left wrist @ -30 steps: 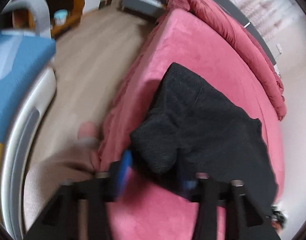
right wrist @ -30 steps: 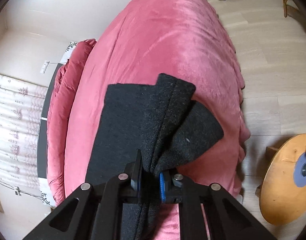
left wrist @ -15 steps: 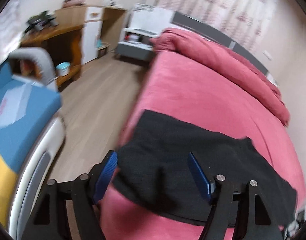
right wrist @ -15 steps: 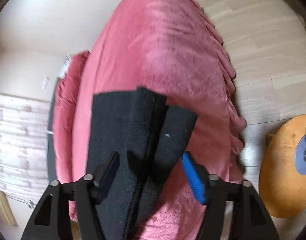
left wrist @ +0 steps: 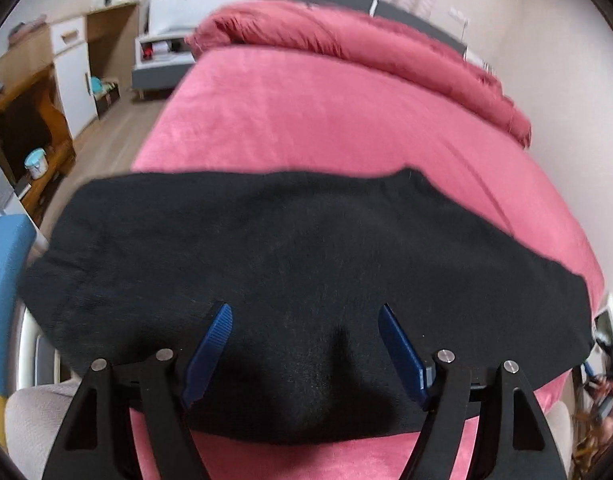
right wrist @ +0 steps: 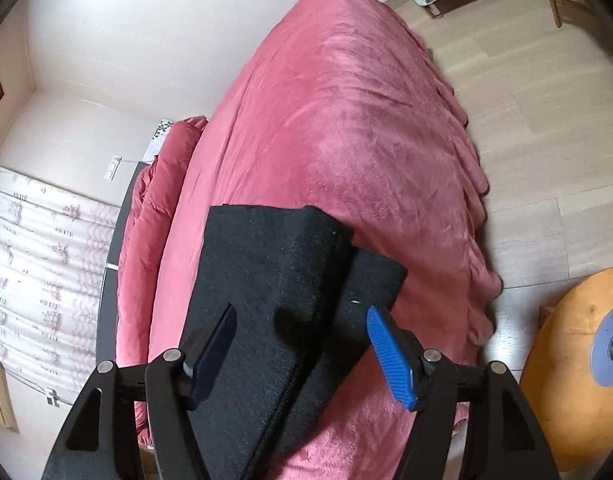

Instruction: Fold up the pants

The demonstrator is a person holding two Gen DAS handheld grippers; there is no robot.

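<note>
The black pants (left wrist: 290,272) lie folded on the pink bed (left wrist: 326,112), spread wide across its near end in the left wrist view. In the right wrist view the pants (right wrist: 274,272) run lengthwise as stacked layers, with one lower layer sticking out to the right. My left gripper (left wrist: 304,344) is open and empty just above the pants' near edge. My right gripper (right wrist: 300,344) is open and empty over the near end of the pants.
A rolled pink duvet (left wrist: 346,36) lies along the head of the bed. Wooden shelves (left wrist: 30,112) and a white nightstand (left wrist: 162,52) stand to the left. A round wooden table (right wrist: 578,364) stands on the floor at the right. A blue cushion (left wrist: 2,272) is at the left edge.
Both grippers have opened and let go of the pants, which now lie flat on the bed. The left gripper has swung to face the headboard.
</note>
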